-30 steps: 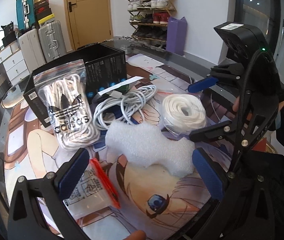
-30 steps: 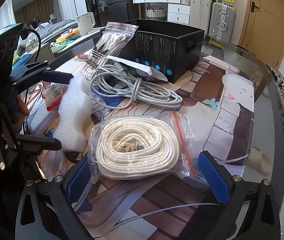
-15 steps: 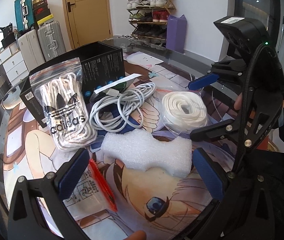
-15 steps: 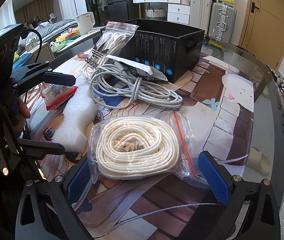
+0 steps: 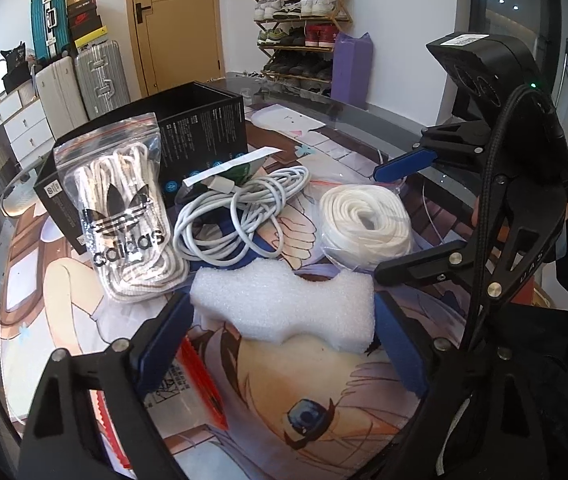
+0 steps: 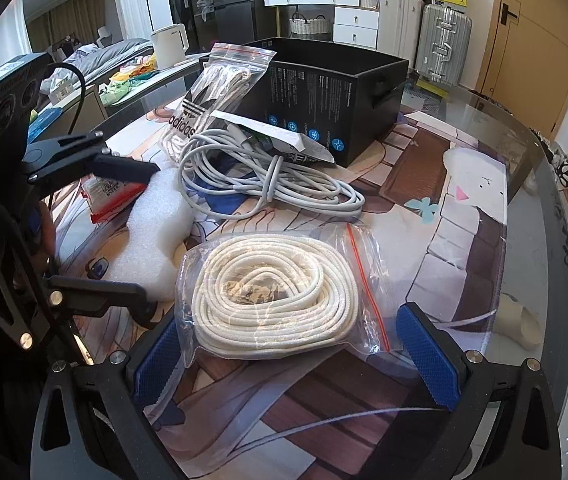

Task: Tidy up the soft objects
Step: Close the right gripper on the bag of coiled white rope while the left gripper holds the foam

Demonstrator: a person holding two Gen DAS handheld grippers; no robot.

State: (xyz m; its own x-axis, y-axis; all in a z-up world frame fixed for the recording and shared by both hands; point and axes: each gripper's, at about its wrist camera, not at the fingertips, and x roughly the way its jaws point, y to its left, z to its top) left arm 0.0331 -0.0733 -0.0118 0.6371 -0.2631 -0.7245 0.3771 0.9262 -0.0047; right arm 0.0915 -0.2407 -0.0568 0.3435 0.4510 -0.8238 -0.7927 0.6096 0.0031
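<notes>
A white foam block lies flat on the printed mat between the blue pads of my left gripper. Its jaws are closing, and the pads stand right at the foam's two ends without squeezing it. The right wrist view shows the same gripper straddling the foam. My right gripper is open around a zip bag holding a coiled white rope, which rests on the mat. A bag of Adidas laces leans on the black box. Next to the laces lies a white cable bundle.
A red-edged packet lies under the left gripper's left finger. The open black box stands at the back of the round glass table. Suitcases, drawers and a shoe rack stand beyond the table.
The foam block has gone from tilted up to lying flat on the mat. The left gripper's jaws have since narrowed toward its ends. The right gripper has not moved.
</notes>
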